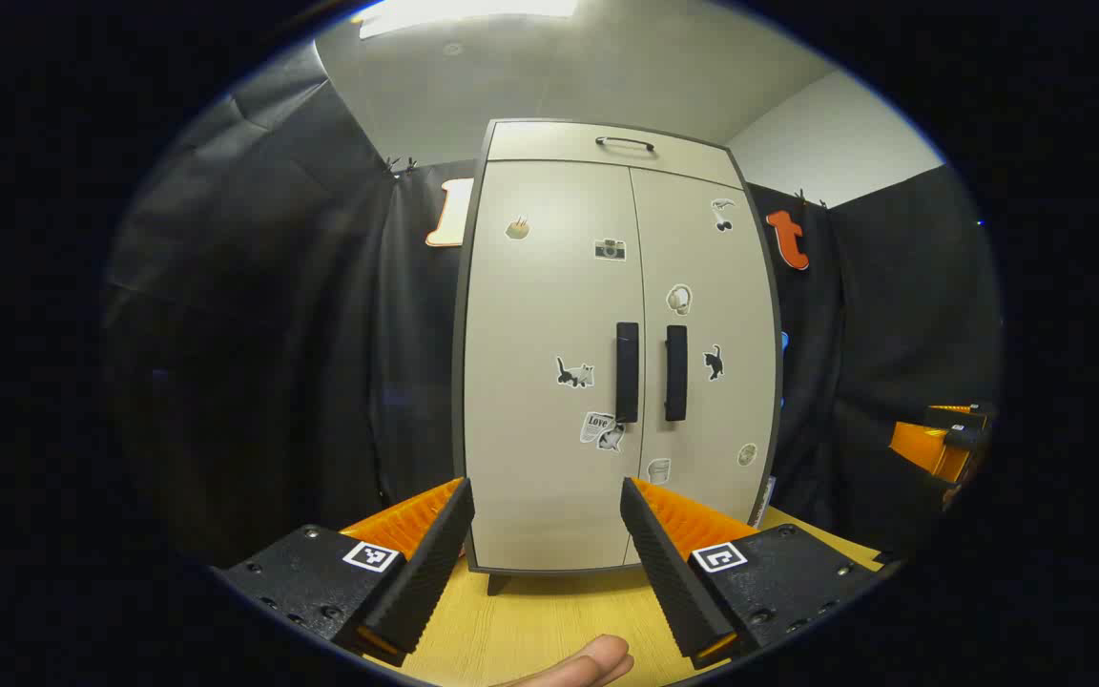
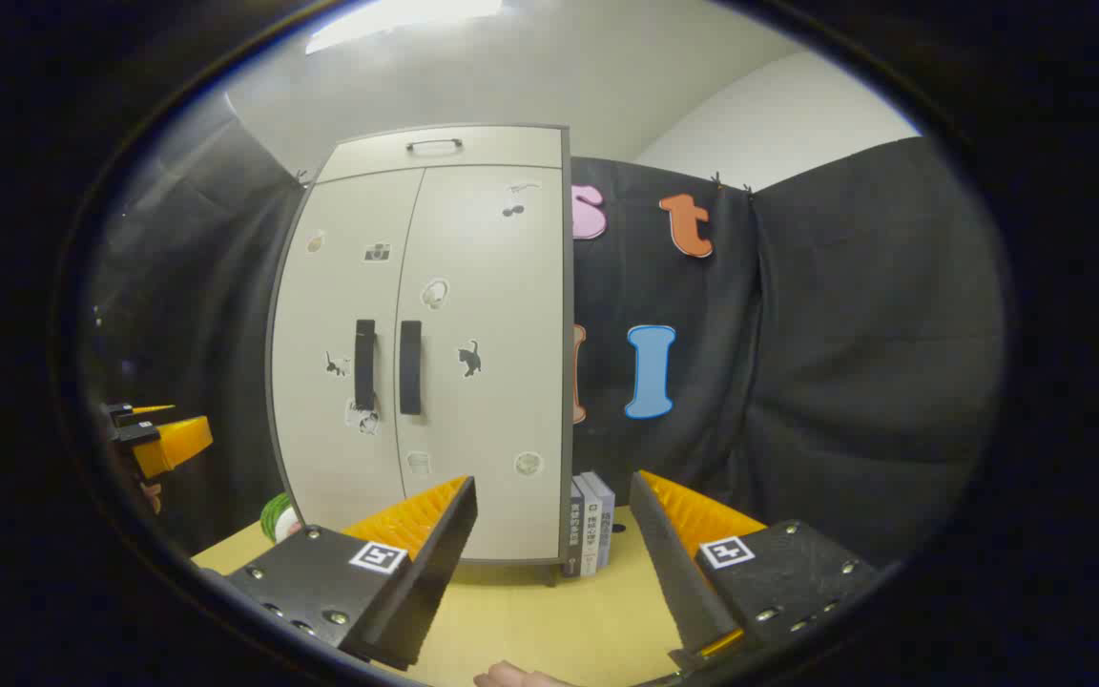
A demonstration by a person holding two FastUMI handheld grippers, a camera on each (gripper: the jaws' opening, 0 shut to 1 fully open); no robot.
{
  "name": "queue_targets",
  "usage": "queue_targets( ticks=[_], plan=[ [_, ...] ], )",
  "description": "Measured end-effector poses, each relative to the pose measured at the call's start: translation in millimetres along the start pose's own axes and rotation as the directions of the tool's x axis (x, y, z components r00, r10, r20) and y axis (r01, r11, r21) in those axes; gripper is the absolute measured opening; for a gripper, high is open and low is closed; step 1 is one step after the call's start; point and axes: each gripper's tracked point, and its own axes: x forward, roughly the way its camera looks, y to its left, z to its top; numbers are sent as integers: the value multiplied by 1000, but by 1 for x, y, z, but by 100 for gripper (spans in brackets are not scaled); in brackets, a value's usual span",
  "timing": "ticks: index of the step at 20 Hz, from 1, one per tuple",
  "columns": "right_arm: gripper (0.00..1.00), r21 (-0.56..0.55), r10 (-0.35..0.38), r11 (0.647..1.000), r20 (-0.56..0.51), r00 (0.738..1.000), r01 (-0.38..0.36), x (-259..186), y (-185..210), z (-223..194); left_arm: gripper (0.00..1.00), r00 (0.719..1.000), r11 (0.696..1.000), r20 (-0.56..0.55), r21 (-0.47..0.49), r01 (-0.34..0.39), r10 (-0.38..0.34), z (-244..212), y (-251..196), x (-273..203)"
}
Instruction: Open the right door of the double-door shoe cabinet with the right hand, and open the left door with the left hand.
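Left gripper view faces the shoe cabinet (image 1: 607, 353) standing closed at the table's (image 1: 530, 620) far side, both door handles untouched, while the left gripper (image 1: 547, 563) and right gripper (image 2: 554, 563) hang spread wide, near and apart from it.

A light wooden table (image 1: 549, 620) carries everything. The pale shoe cabinet (image 1: 549, 401) stands on it on short dark feet at the far side, both doors closed. In the right gripper view a few upright books (image 2: 590, 525) stand on the tabletop just beside the cabinet's right side, and a green and white object (image 2: 275, 518), partly hidden, sits at the cabinet's left.
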Motion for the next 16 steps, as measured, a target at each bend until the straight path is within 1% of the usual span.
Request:
queue_targets(
  ticks=[1, 2, 3, 4, 5, 6, 7, 8, 11, 12, 13, 14, 15, 16],
  plan=[
    [94, -4, 1, 1000, -1, 1000, -1, 1, 1, 0, 96, 1000, 1000, -2, -1, 5, -5, -1, -1, 0],
    [94, -6, 2, 1000, -1, 1000, -2, 2, 2, -2, 92, 1000, 1000, -2, -3, 11, -11, -1, -2, 0],
    [94, -8, 3, 1000, -3, 1000, -3, 3, 4, -3, 96, 1000, 1000, -1, -3, 16, -16, -1, -2, 0],
    [94, -10, 5, 1000, -7, 1000, -6, 3, 5, -6, 93, 1000, 1000, -2, -5, 21, -21, -2, -1, 0],
    [94, -15, 9, 1000, -11, 1000, -9, 4, 7, -8, 93, 1000, 1000, -2, -8, 27, -28, -4, -2, 1],
    [94, -17, 12, 1000, -13, 1000, -12, 6, 8, -10, 96, 999, 999, 2, -15, 45, -45, -4, -3, 1],
    [96, -17, 15, 1000, -13, 1000, -15, 7, 8, -11, 96, 998, 998, 7, -22, 64, -64, -5, -5, 0],
    [96, -15, 16, 1000, -14, 1000, -17, 9, 8, -15, 96, 998, 997, 11, -23, 68, -68, -5, -3, 1],
    [96, 22, 13, 1000, -26, 1000, -12, 20, 9, -27, 96, 999, 999, 14, -14, 50, -49, -9, 11, 4],
    [94, 46, 9, 999, -33, 999, -8, 24, 9, -31, 96, 999, 999, 15, -12, 47, -47, -9, 14, 6],
    [94, 73, 15, 997, -36, 999, -12, 30, 11, -32, 96, 999, 999, 24, -11, 47, -47, -8, 17, 7],
    [96, 100, 23, 995, -39, 999, -19, 36, 14, -34, 96, 998, 999, 34, -12, 47, -46, -6, 19, 8],
    [94, 111, 23, 994, -38, 999, -19, 43, 14, -34, 96, 998, 999, 36, -14, 47, -47, -8, 21, 9],
    [94, 111, 11, 994, -31, 999, -8, 49, 11, -32, 92, 998, 999, 32, -18, 49, -48, -10, 22, 10]
  ],
)
